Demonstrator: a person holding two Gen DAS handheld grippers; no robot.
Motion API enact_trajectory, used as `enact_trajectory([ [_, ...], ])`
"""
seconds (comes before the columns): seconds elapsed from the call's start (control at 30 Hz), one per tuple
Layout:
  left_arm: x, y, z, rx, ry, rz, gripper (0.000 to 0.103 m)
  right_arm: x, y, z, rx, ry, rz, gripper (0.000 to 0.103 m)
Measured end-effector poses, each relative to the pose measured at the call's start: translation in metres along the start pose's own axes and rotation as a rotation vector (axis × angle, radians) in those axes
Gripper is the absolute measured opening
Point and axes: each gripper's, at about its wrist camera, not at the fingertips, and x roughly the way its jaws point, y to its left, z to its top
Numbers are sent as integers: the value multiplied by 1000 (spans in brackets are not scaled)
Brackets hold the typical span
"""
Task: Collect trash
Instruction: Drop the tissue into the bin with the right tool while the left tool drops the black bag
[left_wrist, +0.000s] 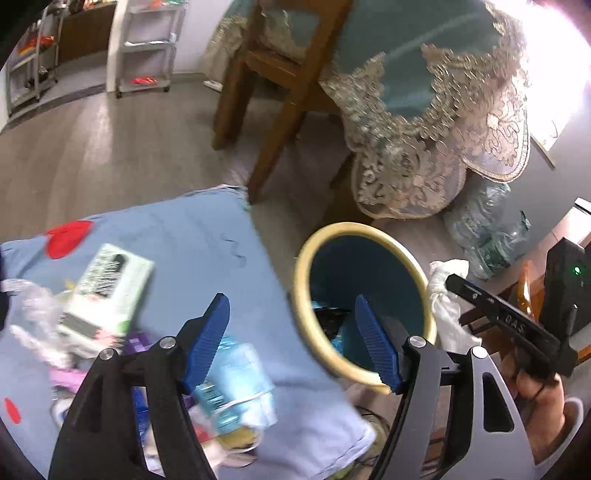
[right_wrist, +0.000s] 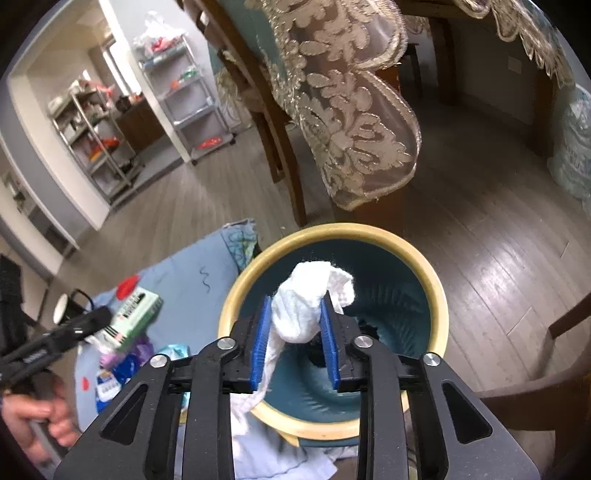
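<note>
Left wrist view looks down on a light blue cloth (left_wrist: 192, 229) with red patches, strewn with blurred litter: a white and green box (left_wrist: 107, 284), a pale blue wrapper (left_wrist: 232, 384) and purple scraps. The left gripper (left_wrist: 291, 343) hangs with its blue pads spread wide and nothing between them, straddling the cloth's edge and the yellow rim of a teal trash bin (left_wrist: 369, 380). Dark scraps lie inside the bin. Behind stand a wooden chair (left_wrist: 266, 110), a lace-edged tablecloth (left_wrist: 443, 110), clear plastic bottles (left_wrist: 487, 232) and white shelving carts. At right, a hand grips the other tool, whose black body bears the letters "DAS", and a white tissue (left_wrist: 443, 291) shows just beyond the bin's rim. No print on the box can be read.

Right wrist view shows what the first cannot: the right gripper (right_wrist: 295, 332) over the bin's mouth with the crumpled tissue between its blue pads, bulging above them and trailing down over the near rim. Whether the pads press it or have slackened I cannot tell. Ribbed teal walls fill the bin's inside. At left lie the cloth and box, with the left hand (right_wrist: 33, 417) on its black tool, its lettering too blurred to read.
</note>
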Motion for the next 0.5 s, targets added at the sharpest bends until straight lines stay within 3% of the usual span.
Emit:
enact_trajectory([
  [0.2, -34, 34, -11, -8, -28, 69, 72, -1, 4, -1, -10, -5, -12, 51],
  [0.5, -72, 81, -33, -55, -44, 163, 75, -10, 27, -4, -45, -5, 48, 54],
])
